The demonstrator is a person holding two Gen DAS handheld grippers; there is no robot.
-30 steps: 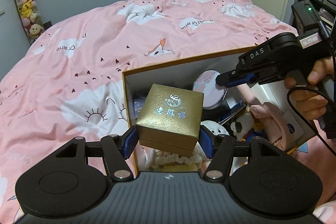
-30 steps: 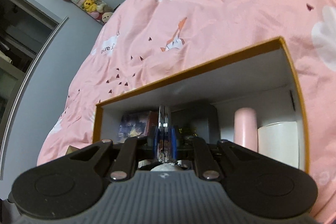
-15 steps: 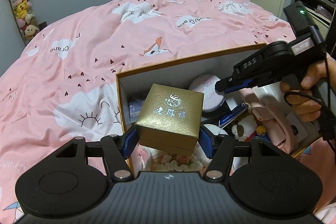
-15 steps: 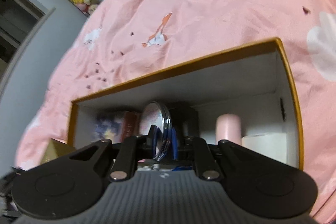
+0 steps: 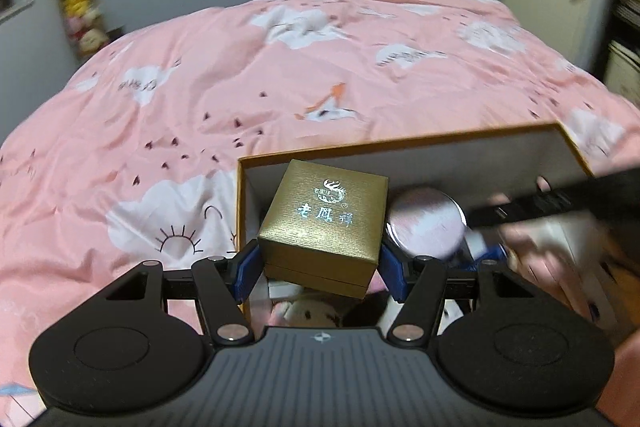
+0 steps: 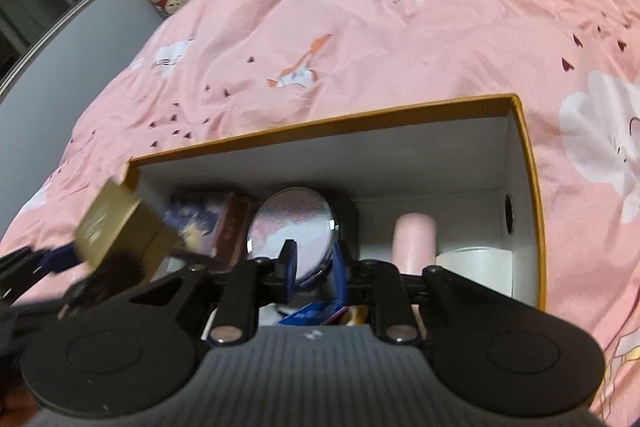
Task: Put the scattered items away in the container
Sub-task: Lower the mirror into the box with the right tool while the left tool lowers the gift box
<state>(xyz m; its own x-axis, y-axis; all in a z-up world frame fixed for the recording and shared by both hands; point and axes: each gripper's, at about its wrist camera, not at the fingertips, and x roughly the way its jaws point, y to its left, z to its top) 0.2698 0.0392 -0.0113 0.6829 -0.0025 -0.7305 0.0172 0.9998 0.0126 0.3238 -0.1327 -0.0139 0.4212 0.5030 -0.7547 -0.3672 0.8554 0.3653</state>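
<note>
Count: I see one gold box (image 5: 326, 227), one round mirror (image 6: 291, 227), one pink cylinder (image 6: 414, 241), one orange-rimmed container (image 6: 524, 147) on a pink duvet (image 5: 200, 99).
Hidden: contents at the container's lower centre are blurred; I cannot identify them.
Left gripper (image 5: 320, 269): moderately wide, pads clamping the gold box over the container's left corner.
Right gripper (image 6: 314, 265): jaws opening, mirror between them inside the container, centre frame.
</note>
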